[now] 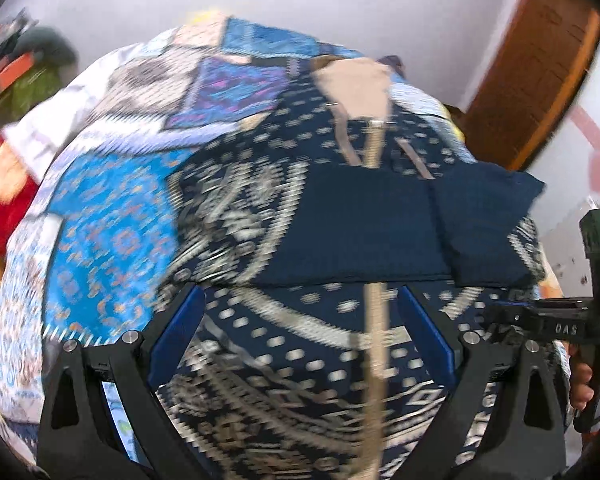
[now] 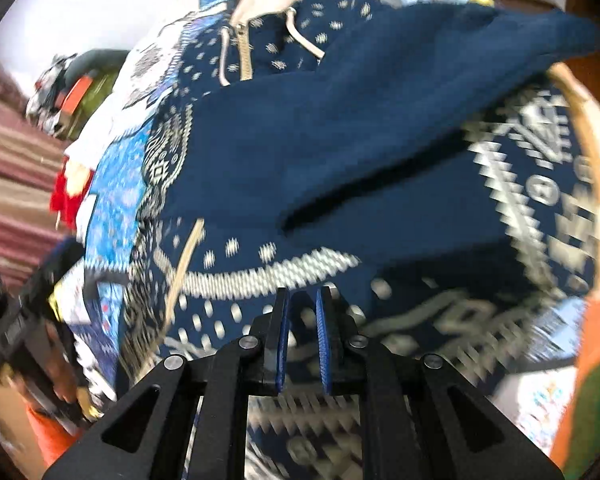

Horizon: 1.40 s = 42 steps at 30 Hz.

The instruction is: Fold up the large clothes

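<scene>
Blue-padded right gripper [image 2: 303,300] pinching navy patterned hoodie [image 2: 340,152] fabric.

Patterned navy hoodie [image 1: 260,208] on quilt-covered bed [image 1: 100,208]

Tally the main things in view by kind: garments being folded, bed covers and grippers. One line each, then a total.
Patterned navy hoodie with its plain navy sleeve folded across it: 1
Blue patchwork bedspread under it: 1
Grippers: 2, the left gripper with jaws wide open over the hoodie, the right gripper with jaws nearly together
Total: 4
</scene>
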Each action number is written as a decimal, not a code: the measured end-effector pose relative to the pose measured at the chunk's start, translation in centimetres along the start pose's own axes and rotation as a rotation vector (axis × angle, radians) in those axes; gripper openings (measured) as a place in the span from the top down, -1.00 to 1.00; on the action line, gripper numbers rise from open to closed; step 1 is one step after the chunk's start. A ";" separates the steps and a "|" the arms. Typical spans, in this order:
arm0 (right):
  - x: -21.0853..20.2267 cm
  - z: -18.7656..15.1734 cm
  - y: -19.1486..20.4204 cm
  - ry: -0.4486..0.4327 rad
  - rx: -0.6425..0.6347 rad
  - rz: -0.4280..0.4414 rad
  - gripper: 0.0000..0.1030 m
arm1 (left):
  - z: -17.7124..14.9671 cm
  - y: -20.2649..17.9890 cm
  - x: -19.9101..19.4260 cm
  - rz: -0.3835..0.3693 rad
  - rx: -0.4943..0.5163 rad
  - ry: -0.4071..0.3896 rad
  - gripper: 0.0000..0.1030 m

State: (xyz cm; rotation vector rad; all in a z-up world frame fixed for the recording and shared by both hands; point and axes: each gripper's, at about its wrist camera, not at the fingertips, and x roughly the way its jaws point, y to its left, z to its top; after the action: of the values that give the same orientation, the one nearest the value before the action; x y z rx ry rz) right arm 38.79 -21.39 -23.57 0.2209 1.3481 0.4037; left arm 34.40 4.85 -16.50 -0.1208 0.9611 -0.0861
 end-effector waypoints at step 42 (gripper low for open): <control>-10.4 3.1 -7.6 -0.375 -0.085 -0.247 0.82 | 14.8 -6.6 -1.1 0.028 0.190 -0.242 0.74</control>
State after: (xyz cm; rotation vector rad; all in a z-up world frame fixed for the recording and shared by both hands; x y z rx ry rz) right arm 41.30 -32.27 -16.46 0.0528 0.9718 0.1977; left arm 45.78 -0.57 -6.33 0.0571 0.7085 -0.1336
